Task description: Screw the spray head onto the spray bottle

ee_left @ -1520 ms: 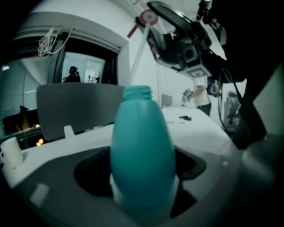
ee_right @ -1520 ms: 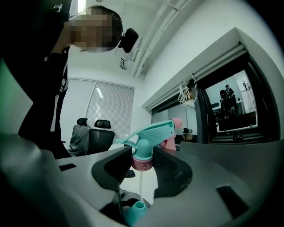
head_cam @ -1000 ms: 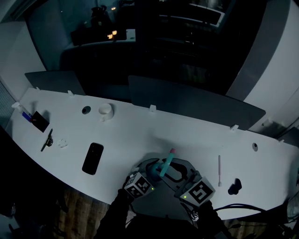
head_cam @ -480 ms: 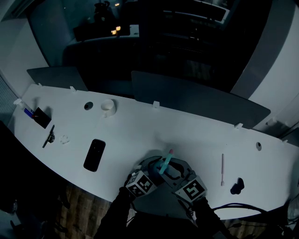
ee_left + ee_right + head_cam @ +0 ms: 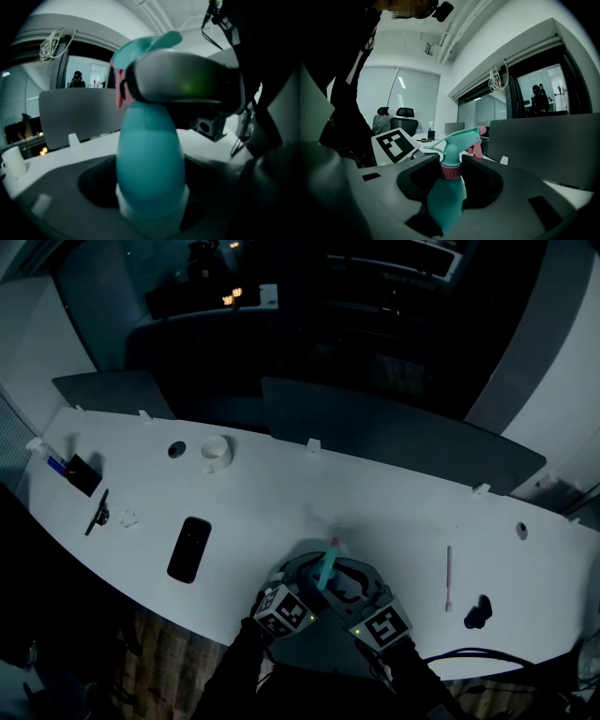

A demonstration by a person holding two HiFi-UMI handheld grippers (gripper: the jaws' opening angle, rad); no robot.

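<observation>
Between my left gripper's [image 5: 150, 208] jaws: spray bottle [image 5: 149, 159] pinched. My right gripper [image 5: 451, 187] pinches spray head [image 5: 455, 139] at collar [image 5: 451, 172]. Light, slippery plastic; turn by collar.

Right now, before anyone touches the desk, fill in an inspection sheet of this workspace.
Surface: white curved table, dimly lit.
Job's things: teal spray bottle, spray head sitting on its neck.
Clutter: black phone, white cup, pen holder, thin stick, small black object.
Grippers: left gripper closed on the bottle body; right gripper closed on the spray head.
Cables: dark cable off the near right edge.
Surroundings: grey divider panels, dark office behind.
</observation>
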